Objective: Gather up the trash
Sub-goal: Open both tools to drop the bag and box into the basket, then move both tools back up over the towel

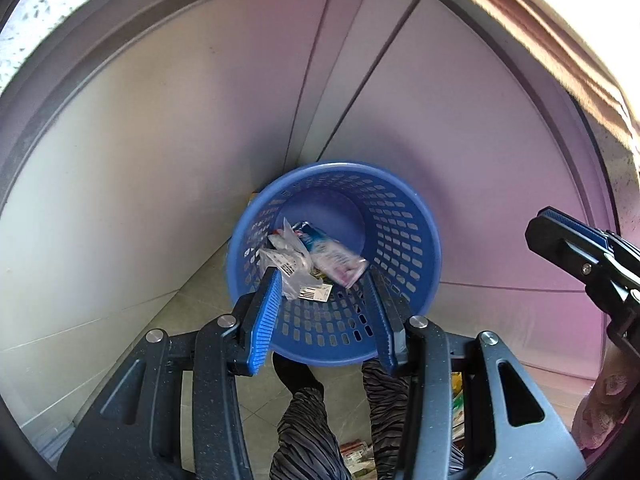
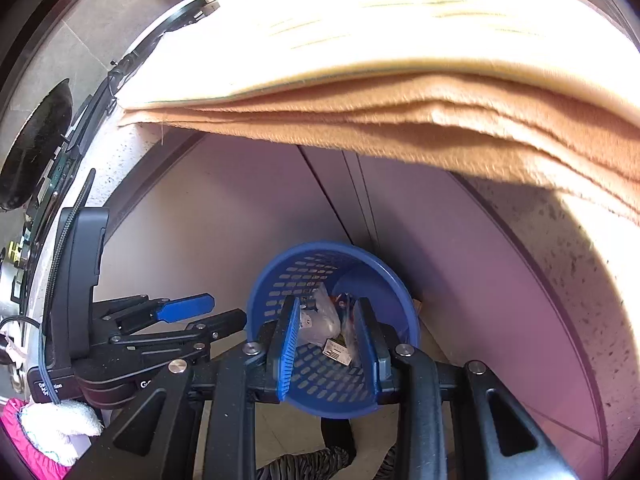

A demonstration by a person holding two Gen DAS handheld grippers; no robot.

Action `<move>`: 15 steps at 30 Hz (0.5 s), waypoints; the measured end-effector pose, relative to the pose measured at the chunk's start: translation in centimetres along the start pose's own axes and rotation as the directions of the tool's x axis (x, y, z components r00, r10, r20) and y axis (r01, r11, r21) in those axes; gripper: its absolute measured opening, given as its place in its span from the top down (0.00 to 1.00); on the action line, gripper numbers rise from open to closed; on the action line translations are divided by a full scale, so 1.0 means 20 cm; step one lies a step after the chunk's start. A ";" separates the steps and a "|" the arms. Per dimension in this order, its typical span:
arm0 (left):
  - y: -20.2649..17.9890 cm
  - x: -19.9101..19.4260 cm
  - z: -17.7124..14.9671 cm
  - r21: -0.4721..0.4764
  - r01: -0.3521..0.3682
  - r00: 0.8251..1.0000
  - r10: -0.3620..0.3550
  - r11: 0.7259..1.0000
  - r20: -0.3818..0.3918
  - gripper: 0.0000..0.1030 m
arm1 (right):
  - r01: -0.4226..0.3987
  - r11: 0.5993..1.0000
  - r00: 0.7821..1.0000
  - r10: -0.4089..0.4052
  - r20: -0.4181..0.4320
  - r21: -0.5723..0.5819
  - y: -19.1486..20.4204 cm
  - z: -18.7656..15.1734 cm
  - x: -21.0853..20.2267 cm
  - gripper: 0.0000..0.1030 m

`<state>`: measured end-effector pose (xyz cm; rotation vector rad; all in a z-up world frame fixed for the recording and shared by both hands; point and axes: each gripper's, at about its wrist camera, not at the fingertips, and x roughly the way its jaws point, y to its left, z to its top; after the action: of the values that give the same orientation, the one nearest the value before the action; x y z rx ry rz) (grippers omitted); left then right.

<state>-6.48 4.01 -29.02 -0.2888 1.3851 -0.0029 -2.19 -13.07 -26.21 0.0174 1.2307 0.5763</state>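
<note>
- L gripper [image 1: 324, 304] above blue basket [image 1: 400, 200]; jaws apart, nothing pinched
- R gripper [image 2: 330, 344] over same basket; jaws apart, empty
- trash in basket: clear plastic bag [image 1: 292, 260], pink-white wrapper [image 1: 336, 260], small barcode label [image 1: 316, 292]
- basket on tiled floor [image 1: 192, 312], against cabinet doors [image 1: 460, 120]; person's legs just beside it

The left tool [image 1: 324, 304] points steeply downward, its blue-padded fingers [image 1: 266, 316] parted with nothing pressed between them. The right tool [image 2: 328, 344] is angled downward beside it, its fingers [image 2: 286, 350] likewise parted and gripping nothing. The person's legs [image 1: 308, 420], in striped trousers, stand below both tools, and a white-gloved hand [image 2: 64, 420] holds the left tool's handle.
</note>
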 end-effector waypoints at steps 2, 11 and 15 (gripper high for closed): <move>0.00 -0.05 0.00 0.004 -0.002 1.000 0.002 1.000 0.009 0.59 | -0.002 1.000 1.000 0.002 0.001 -0.005 0.01 0.01 -0.02 0.71; -0.04 -0.22 0.02 0.018 -0.020 0.997 0.019 1.000 0.074 0.59 | -0.034 0.999 0.999 0.035 0.033 -0.039 0.05 0.04 -0.15 0.70; -0.05 -0.30 0.04 0.012 -0.022 0.994 0.020 1.000 0.109 0.59 | -0.054 0.997 0.997 0.057 0.052 -0.058 0.05 0.06 -0.23 0.69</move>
<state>-6.77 4.15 -22.83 -0.2597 1.2790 0.0206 -2.57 -13.80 -21.40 0.0195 1.1639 0.6554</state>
